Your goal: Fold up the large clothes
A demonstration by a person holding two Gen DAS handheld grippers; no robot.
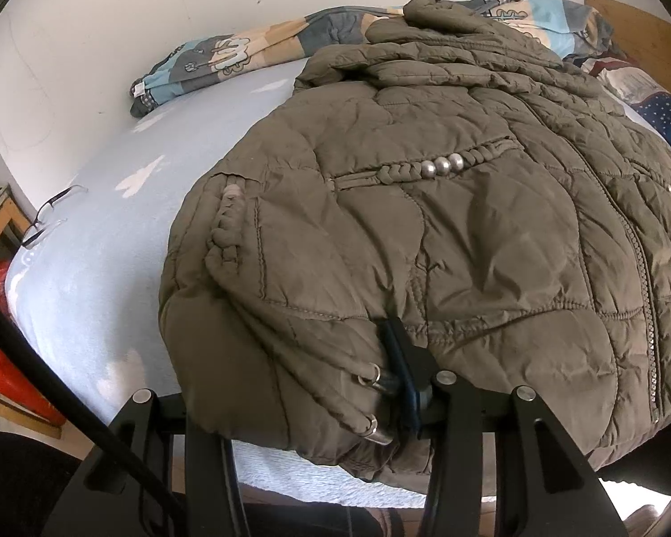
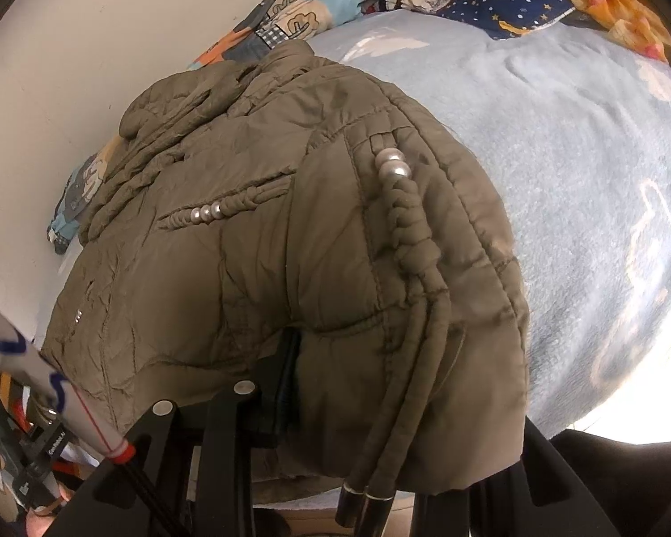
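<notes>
Olive quilted jacket (image 1: pixel 425 223) lying front-up on the pale blue bed (image 1: pixel 112 206), its hem at the near edge. The left tongs (image 1: pixel 400 385) are closed on the hem beside the drawstrings (image 1: pixel 362 376); the right tongs (image 2: pixel 286 385) are closed on the hem at the other corner. A patterned duvet (image 1: pixel 228 58) is bunched along the wall, and glasses (image 1: pixel 53 215) rest near the bed's edge.

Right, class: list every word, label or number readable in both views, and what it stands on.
"GenRobot.AI", as far as legible: white print on the black plastic clamp, right wrist view.
Small white tag on the patchwork cartoon quilt: too small to read.
Olive quilted puffer jacket: no text visible.
</notes>
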